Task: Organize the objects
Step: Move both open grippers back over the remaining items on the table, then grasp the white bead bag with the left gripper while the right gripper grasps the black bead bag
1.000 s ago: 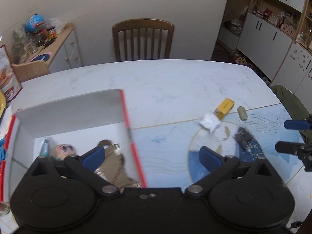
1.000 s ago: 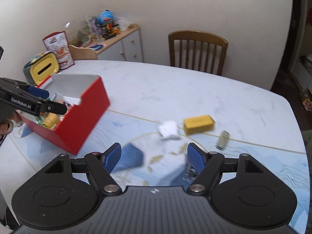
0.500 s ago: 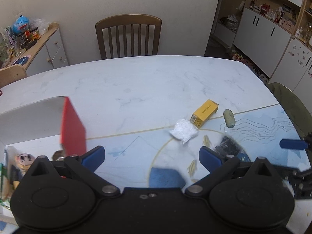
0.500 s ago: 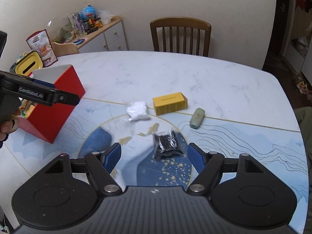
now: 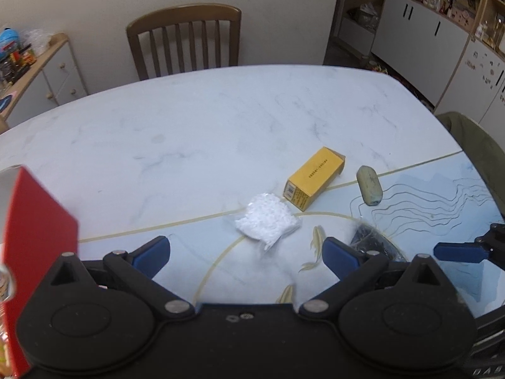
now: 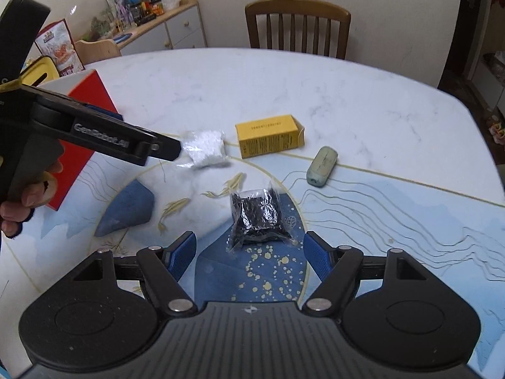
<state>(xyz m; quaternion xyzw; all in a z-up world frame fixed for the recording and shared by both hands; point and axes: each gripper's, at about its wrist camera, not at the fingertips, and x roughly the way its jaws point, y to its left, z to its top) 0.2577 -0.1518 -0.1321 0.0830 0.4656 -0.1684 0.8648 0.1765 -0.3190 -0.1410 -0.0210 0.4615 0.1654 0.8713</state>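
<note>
Right gripper [image 6: 249, 254] is hovering low over the table [image 6: 315, 88], jaws spread wide, nothing between them. Just ahead, lined up with the gap, a clear bag of black bits [image 6: 257, 218] is lying flat on the blue patch of the mat.

Left gripper [image 5: 246, 254] is likewise gaping and carrying nothing; the white bag [image 5: 268, 221] is sitting just ahead of its gap. In the right wrist view a hand [image 6: 28, 195] is gripping its handle.

Farther out: yellow box [image 6: 268, 139] lying on its side, just beyond the white bag; a grey-green oblong [image 6: 322, 170] near it. All four are loose on the table, apart from one another.

Red box [image 5: 34, 252] is standing at the left edge, contents mostly hidden here.

Judgement: a pick-up approach is under way, both tools over their bags. Next move probably calls for lowering, closing on the crinkly film, then carrying it left to the red box. The film may slip.

Beyond the table: a wooden chair [image 6: 298, 28].
</note>
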